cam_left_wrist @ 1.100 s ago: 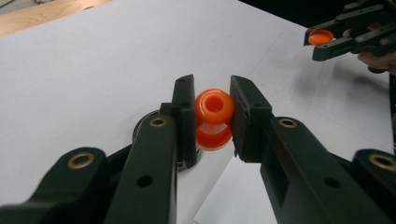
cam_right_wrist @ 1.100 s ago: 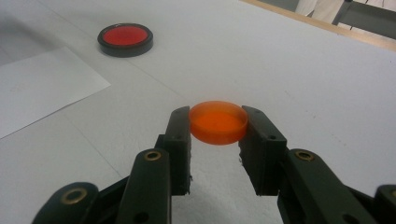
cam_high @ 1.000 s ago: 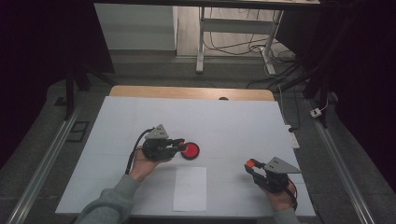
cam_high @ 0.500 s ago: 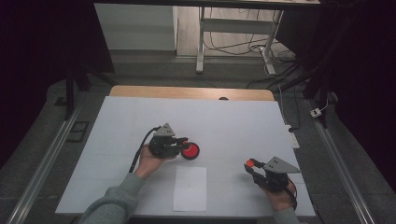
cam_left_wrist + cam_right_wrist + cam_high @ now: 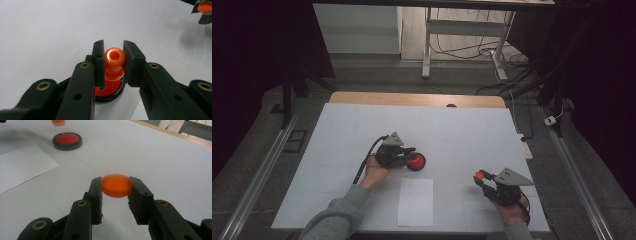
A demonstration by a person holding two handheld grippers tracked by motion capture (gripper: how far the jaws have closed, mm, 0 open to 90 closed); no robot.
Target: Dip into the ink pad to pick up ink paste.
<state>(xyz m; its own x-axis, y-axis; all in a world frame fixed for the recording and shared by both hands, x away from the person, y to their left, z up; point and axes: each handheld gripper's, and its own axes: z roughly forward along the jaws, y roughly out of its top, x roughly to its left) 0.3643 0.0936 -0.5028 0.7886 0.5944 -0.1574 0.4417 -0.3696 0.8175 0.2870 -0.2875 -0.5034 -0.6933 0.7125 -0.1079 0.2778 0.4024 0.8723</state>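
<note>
Left tongs [image 5: 112,62] clamp orange stamp handle [image 5: 114,61] just above red ink pad [image 5: 107,90] on white bench [image 5: 452,135]. Right tongs [image 5: 116,186] grip orange cap [image 5: 116,185] aloft. Risk: tilted descent smears ink; smooth knob may slip.

A white paper sheet [image 5: 415,201] is lying flat near the near edge of the white table [image 5: 462,130].

The left claw [image 5: 113,66] arms hide most of the red pad [image 5: 110,90] beneath the orange knob [image 5: 114,62]. The right hand [image 5: 512,212] is cut off by the bottom edge in the high view.
</note>
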